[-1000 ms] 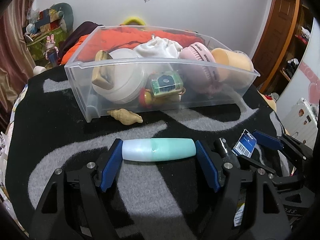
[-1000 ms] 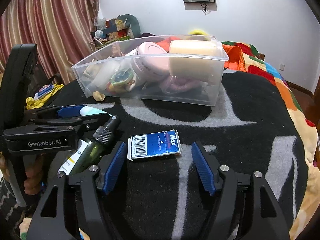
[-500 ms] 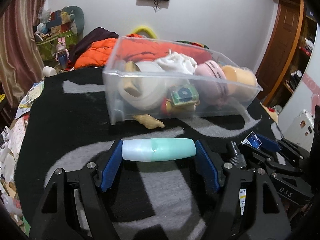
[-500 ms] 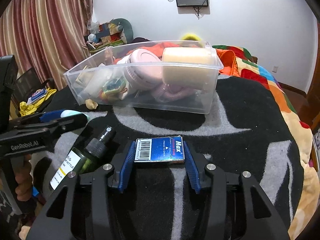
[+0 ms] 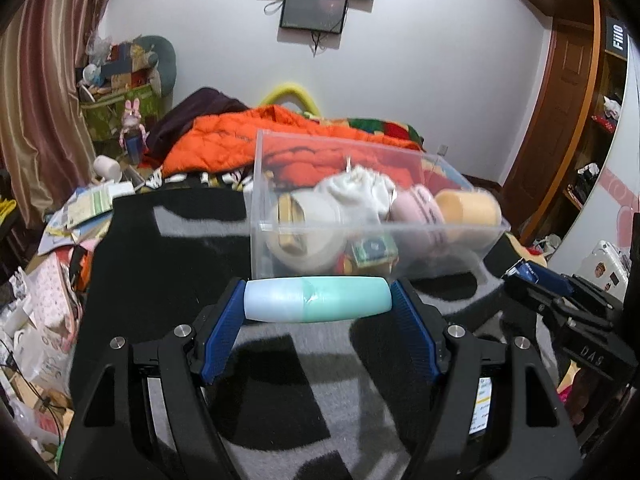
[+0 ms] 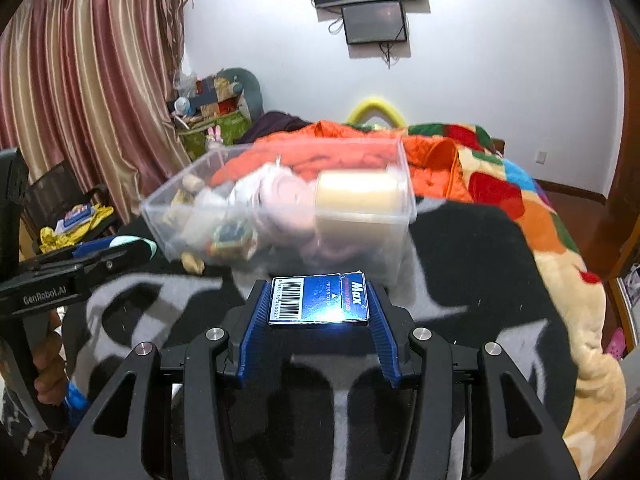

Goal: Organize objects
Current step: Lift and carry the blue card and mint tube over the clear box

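My left gripper (image 5: 318, 300) is shut on a pale blue and mint green tube (image 5: 318, 299), held crosswise by its two ends above the black and grey blanket (image 5: 168, 280). My right gripper (image 6: 319, 300) is shut on a small blue box with a barcode (image 6: 319, 299), also lifted off the blanket. Just beyond both stands a clear plastic bin (image 5: 368, 216) (image 6: 288, 216) that holds a white pouch, a pink round case, a cream cylinder and other small items. In the right wrist view the left gripper (image 6: 132, 246) shows at the left edge with the tube's tip.
A shell-shaped toy (image 6: 193, 261) lies by the bin's near left corner. A green spray bottle's label (image 5: 480, 404) peeks behind my left gripper's right finger. Orange bedding (image 5: 224, 140) lies behind the bin. Papers and clutter (image 5: 84, 208) crowd the left side.
The right gripper closed on the blue box and lifted it off the blanket. The left gripper rose with the tube. Both now sit closer to the bin.
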`<state>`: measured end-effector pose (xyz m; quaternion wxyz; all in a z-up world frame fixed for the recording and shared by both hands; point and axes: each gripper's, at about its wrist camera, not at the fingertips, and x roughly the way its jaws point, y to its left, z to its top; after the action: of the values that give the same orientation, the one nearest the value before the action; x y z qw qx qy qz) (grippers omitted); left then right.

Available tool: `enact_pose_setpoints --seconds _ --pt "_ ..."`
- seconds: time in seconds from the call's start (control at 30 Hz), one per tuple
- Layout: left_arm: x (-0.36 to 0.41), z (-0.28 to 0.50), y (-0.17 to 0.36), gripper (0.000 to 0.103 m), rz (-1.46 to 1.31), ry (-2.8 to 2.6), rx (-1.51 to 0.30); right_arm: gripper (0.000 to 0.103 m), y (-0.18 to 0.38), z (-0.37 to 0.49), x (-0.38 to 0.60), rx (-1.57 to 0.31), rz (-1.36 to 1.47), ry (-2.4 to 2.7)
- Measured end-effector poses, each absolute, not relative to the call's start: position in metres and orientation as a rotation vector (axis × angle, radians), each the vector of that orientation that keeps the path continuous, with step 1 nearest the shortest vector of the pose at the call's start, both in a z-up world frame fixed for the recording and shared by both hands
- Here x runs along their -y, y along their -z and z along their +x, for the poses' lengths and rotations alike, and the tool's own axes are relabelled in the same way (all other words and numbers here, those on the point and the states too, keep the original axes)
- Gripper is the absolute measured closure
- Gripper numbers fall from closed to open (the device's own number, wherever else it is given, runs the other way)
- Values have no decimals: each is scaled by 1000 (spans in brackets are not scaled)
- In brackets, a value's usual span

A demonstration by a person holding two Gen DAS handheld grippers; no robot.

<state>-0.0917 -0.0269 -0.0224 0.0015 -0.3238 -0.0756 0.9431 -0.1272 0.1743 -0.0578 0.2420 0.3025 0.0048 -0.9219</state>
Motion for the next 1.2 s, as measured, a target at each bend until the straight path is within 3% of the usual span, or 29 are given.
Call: enact_pose_setpoints --seconds 0.37,1.2 --pt "27 -117 -1 30 -951 -2944 183 59 23 -149 -162 -46 707 2553" --pt "29 -208 17 30 -1061 -2910 129 58 33 -215 -121 -70 777 2513"
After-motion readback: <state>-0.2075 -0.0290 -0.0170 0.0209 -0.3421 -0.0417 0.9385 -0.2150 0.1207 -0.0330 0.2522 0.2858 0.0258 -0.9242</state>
